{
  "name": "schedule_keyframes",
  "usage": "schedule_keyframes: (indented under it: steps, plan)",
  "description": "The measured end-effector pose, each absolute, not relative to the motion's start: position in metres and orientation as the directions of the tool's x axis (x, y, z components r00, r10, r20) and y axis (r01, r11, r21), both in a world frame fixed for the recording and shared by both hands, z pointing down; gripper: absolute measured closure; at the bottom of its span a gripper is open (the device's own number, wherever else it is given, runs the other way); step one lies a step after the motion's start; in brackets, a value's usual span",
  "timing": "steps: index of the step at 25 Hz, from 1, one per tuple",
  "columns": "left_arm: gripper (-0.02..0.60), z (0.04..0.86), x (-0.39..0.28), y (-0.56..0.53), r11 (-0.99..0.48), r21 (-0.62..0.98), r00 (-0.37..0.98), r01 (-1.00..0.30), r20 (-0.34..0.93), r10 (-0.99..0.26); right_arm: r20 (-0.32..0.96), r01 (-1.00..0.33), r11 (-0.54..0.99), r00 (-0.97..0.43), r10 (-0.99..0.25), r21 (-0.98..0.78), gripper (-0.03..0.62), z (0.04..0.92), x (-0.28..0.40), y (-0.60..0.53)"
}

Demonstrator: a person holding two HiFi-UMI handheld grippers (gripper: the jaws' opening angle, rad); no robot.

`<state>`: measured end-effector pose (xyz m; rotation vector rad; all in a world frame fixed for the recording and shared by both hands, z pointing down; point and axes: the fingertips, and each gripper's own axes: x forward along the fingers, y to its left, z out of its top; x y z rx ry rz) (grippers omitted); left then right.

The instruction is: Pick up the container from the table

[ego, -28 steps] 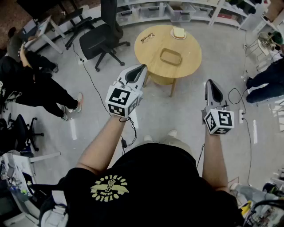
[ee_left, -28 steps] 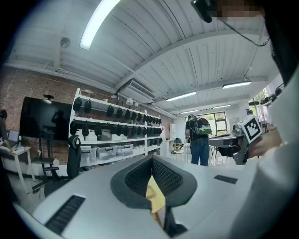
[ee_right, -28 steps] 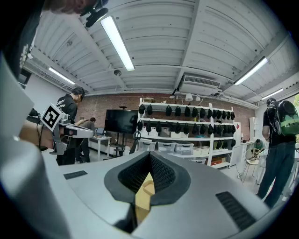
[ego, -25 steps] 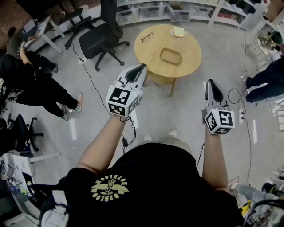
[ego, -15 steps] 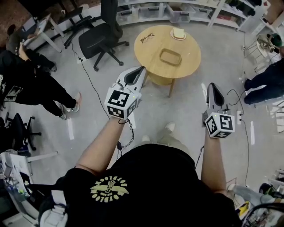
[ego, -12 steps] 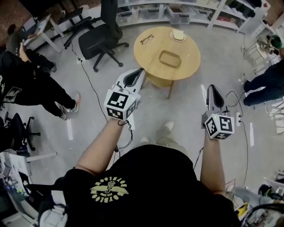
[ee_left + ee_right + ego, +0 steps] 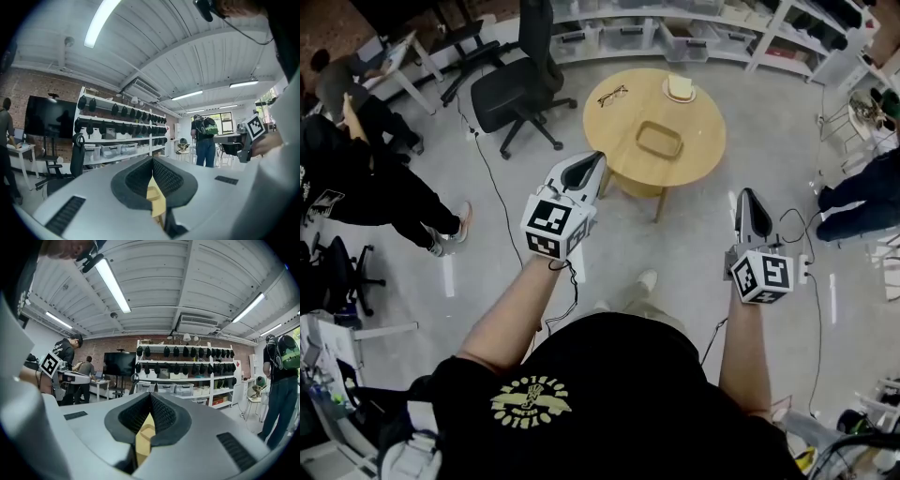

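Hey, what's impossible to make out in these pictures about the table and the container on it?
Container: head view, too small to tell its depth or material.
What lies on the plate: head view, too small to name.
Table: left and right gripper views, the shut left tool and right tool block all but a yellow sliver.

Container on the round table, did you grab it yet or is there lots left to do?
Nothing is done yet: the container sits on the round table. In hand: nothing; the left gripper and right gripper are shut and empty, short of the table. Left: reach it, open, grip, lift.
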<state>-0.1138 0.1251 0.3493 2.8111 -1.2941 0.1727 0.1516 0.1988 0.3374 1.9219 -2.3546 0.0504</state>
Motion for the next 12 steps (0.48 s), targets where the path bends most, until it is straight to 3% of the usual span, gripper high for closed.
schedule_keyframes:
  steps: [12]
  plan:
    - [0.563,0.357,-0.103,0.077,-0.624,-0.019,0.615,-0.781,0.148,-0.774,0.116,-0.972,0.237,-0.234,-0.965,0.006,0.579,0.349,0.165,0.145]
